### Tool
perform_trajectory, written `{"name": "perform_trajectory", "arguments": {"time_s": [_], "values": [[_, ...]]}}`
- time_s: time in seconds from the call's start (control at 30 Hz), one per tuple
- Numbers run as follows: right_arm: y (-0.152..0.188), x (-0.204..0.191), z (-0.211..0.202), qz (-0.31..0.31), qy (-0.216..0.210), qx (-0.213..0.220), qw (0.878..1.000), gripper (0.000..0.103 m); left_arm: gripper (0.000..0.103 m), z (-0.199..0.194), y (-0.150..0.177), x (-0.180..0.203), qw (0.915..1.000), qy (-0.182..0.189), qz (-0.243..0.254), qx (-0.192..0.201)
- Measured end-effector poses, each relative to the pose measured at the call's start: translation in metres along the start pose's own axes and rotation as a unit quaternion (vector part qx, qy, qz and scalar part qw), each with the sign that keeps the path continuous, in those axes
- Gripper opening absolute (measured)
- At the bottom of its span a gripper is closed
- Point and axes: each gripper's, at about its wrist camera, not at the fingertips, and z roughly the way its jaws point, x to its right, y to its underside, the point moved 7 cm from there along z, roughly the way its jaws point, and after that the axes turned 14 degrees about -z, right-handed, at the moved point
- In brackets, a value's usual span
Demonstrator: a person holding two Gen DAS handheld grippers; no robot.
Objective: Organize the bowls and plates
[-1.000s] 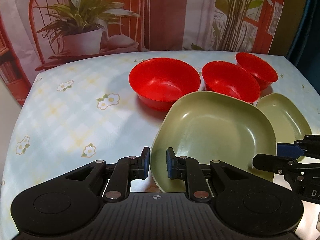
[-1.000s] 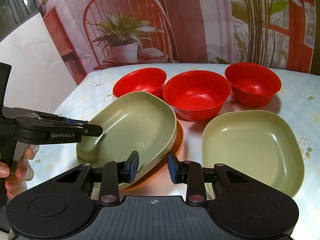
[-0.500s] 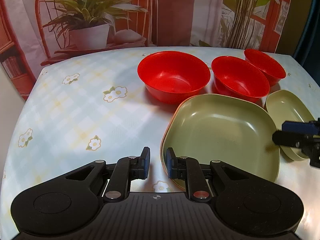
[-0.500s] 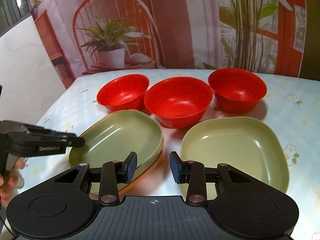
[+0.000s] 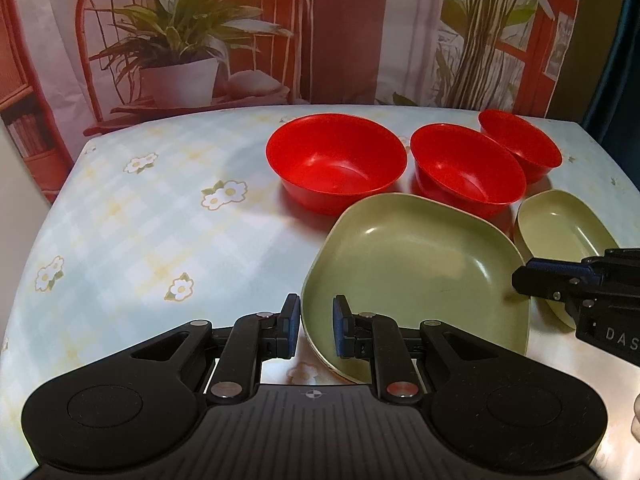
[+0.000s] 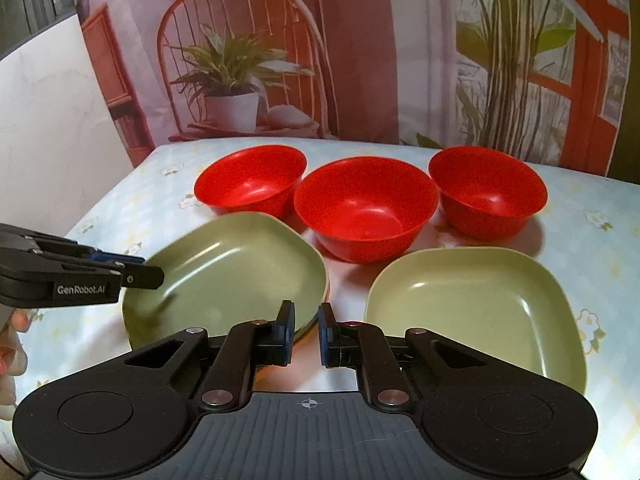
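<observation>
Left gripper (image 5: 316, 326): jaws a little apart, straddling the near rim of the left green plate (image 5: 416, 264) without visibly pinching it; nothing held. Right gripper (image 6: 305, 332): jaws likewise slightly apart and empty, hovering just off that plate's right edge. The left green plate sits on an orange plate (image 6: 327, 290), of which only a thin edge shows, so one stacking step looks done. Second green plate (image 6: 476, 304) lies alone on the tablecloth (image 5: 140, 220) just to the right, not yet stacked. Three red bowls (image 6: 366, 208) stand in a row behind the plates, close together, each separate and upright. Judgement: roughly a third complete; remaining are the second green plate onto the stack and nesting the bowls.
</observation>
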Motion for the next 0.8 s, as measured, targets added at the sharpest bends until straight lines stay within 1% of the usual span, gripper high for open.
{"name": "perform_trajectory", "arguments": {"time_s": [0.1, 0.27, 0.37, 0.4, 0.47, 0.53, 0.6, 0.67, 0.8], "values": [[0.000, 0.000, -0.003, 0.008, -0.001, 0.005, 1.000, 0.013, 0.019, -0.004, 0.000, 0.001, 1.0000, -0.004, -0.007, 0.005], [-0.001, 0.009, -0.022, 0.012, 0.002, 0.036, 0.999, 0.016, 0.019, -0.014, -0.001, 0.006, 0.9997, -0.004, -0.020, 0.015], [0.004, 0.022, -0.037, 0.011, 0.022, 0.055, 0.998, 0.019, 0.021, -0.022, -0.003, 0.011, 0.9990, -0.008, -0.023, 0.038], [0.006, 0.027, -0.041, 0.011, 0.031, 0.058, 0.998, 0.020, 0.023, -0.024, -0.004, 0.014, 0.9986, -0.016, -0.019, 0.046], [0.011, 0.038, -0.048, 0.023, 0.040, 0.063, 0.997, 0.021, 0.028, -0.022, -0.005, 0.016, 0.9983, -0.029, -0.017, 0.048], [0.015, 0.048, -0.053, 0.036, 0.044, 0.067, 0.996, 0.021, 0.028, -0.021, -0.006, 0.015, 0.9981, -0.032, -0.029, 0.043], [0.018, 0.055, -0.057, 0.039, 0.054, 0.070, 0.995, 0.021, 0.028, -0.023, -0.006, 0.016, 0.9980, -0.027, -0.037, 0.043], [0.023, 0.062, -0.061, 0.042, 0.065, 0.072, 0.994, 0.021, 0.028, -0.027, -0.006, 0.020, 0.9981, -0.018, -0.034, 0.048], [0.030, 0.078, -0.064, 0.050, 0.091, 0.072, 0.992, 0.021, 0.028, -0.034, -0.007, 0.036, 0.9981, 0.008, -0.031, 0.052]]}}
